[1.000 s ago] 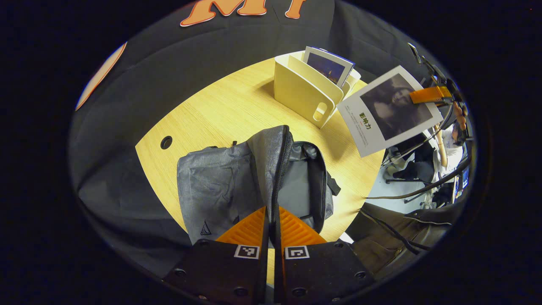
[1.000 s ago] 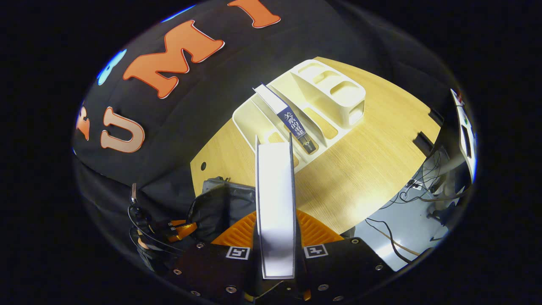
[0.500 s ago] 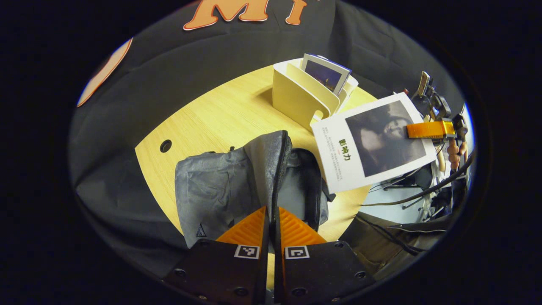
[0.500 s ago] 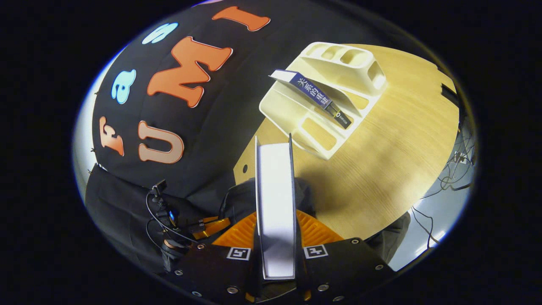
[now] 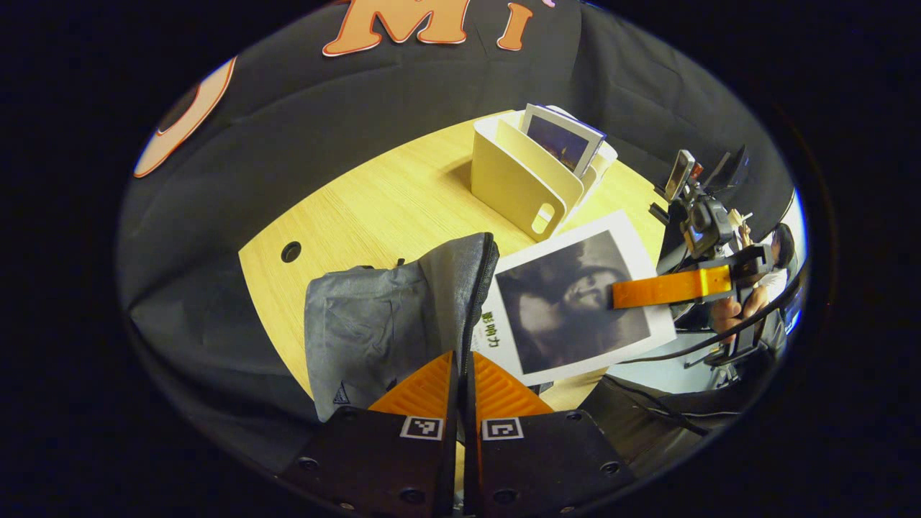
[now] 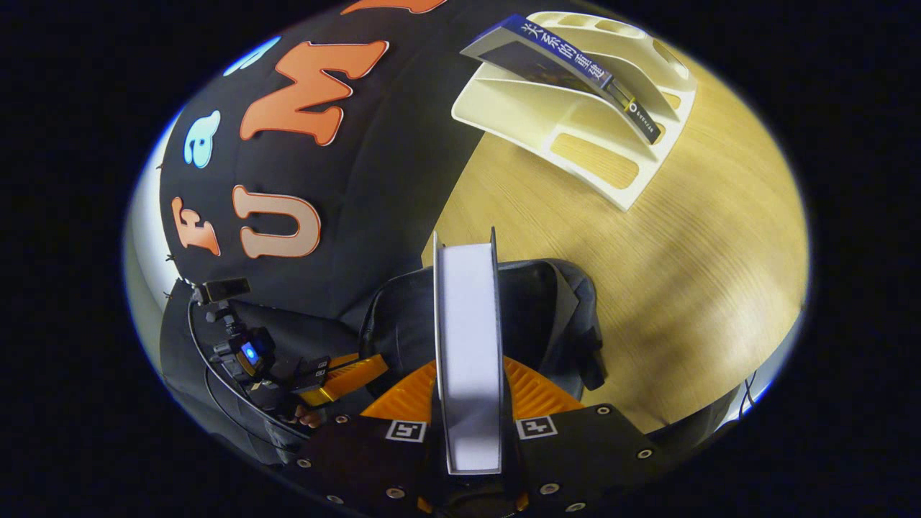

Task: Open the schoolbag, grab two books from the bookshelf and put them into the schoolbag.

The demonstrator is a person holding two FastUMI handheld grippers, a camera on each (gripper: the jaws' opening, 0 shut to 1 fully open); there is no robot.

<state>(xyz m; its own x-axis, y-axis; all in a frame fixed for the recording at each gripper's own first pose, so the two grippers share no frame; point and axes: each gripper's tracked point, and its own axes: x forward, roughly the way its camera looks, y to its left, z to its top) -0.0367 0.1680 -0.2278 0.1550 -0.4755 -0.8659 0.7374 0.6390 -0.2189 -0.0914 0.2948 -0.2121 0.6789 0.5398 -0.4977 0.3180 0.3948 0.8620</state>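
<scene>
Two books matter here, and one of them is in my right gripper (image 6: 469, 392): both fingers press on the white book (image 6: 468, 338), one on each cover, with its page edge facing my camera and standing upright between them. In the left gripper view that same book (image 5: 575, 302) shows its cover with a dark photograph, tilted over the mouth of the grey schoolbag (image 5: 388, 324), its lower corner right at the zipper edge; I cannot tell whether it touches the fabric. My right gripper (image 5: 673, 288) shows there at the book's right edge, with my hand (image 5: 734, 311) behind it.

My left gripper (image 5: 460, 374) is closed on the schoolbag's zippered rim, with a thin strip of the fabric between the two fingers, holding that edge up. In the right gripper view the schoolbag (image 6: 547, 302) gapes open directly below the held book, near the front edge of the wooden table (image 6: 705, 237), and my left gripper (image 6: 338, 378) sits at its left side.

Farther back, toward the table's far edge near the booth wall, stands the cream bookshelf (image 5: 518, 176), with the second, dark blue book (image 5: 561, 137) leaning in one of its slots. A round hole (image 5: 291, 251) marks the table near its left edge.
</scene>
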